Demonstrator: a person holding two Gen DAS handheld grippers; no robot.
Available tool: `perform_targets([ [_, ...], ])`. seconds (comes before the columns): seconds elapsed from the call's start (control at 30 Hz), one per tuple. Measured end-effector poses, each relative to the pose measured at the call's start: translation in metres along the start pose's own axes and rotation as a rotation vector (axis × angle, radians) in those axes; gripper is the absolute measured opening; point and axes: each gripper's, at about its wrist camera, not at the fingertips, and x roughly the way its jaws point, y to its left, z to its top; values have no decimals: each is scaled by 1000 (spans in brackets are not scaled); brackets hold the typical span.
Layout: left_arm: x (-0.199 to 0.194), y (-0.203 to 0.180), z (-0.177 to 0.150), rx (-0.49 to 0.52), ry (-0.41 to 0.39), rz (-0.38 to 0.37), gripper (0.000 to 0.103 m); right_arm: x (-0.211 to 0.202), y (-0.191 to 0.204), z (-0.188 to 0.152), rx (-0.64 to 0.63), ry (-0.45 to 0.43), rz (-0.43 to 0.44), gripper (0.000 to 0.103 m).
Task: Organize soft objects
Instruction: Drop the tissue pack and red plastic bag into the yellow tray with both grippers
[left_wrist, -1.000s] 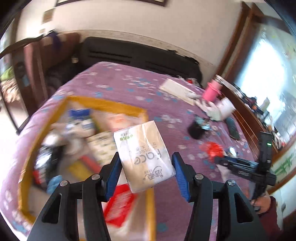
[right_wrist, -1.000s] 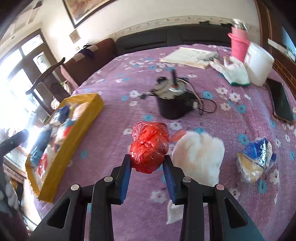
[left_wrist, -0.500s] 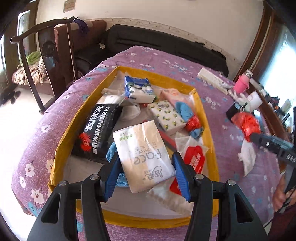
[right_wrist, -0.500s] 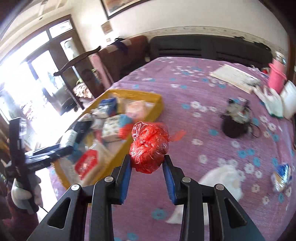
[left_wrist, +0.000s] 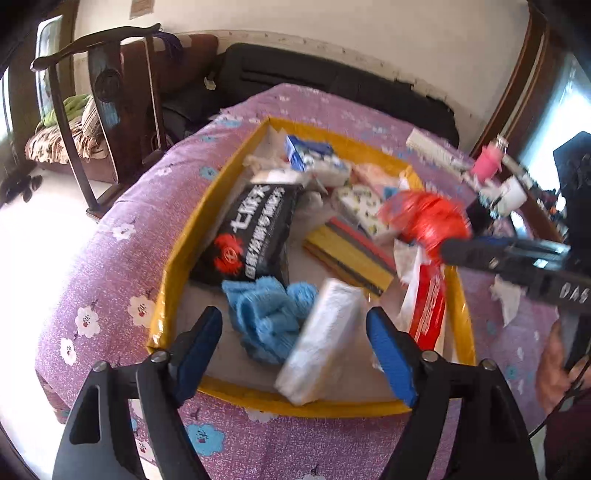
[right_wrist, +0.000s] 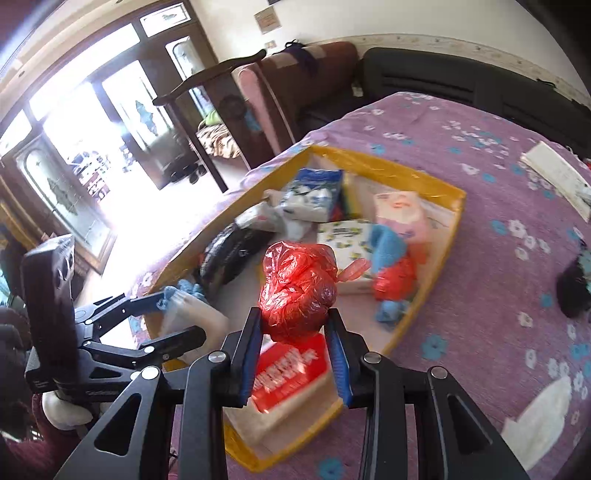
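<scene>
The left gripper (left_wrist: 293, 345) is opening its jaws, and the tissue pack (left_wrist: 321, 339) between them touches neither pad, tilted above the near end of the yellow tray (left_wrist: 173, 258). The right gripper (right_wrist: 295, 354) pinches a red plastic bag (right_wrist: 299, 290) over the tray's middle, above a red-and-white packet (right_wrist: 288, 369).
</scene>
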Motion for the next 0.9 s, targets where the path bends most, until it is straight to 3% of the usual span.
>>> perform_targets([
  [0.23,-10,20,3,-88,-64,-88,80,32,26,4,-48,57,2,38],
  [0.43,-23,11,6,-43,-139,38,82,51,30,12,-38,51,-21,42],
  [0.5,-24,7,7,-23,-152,105,84,56,31,15,-32,50,-10,55],
  [0.63,-23,-2,6,27,-157,207,85,51,29,16,-7,34,15,69],
  [0.9,-24,-20,4,85,-158,279,85,16,8,7,43,-23,-16,76],
])
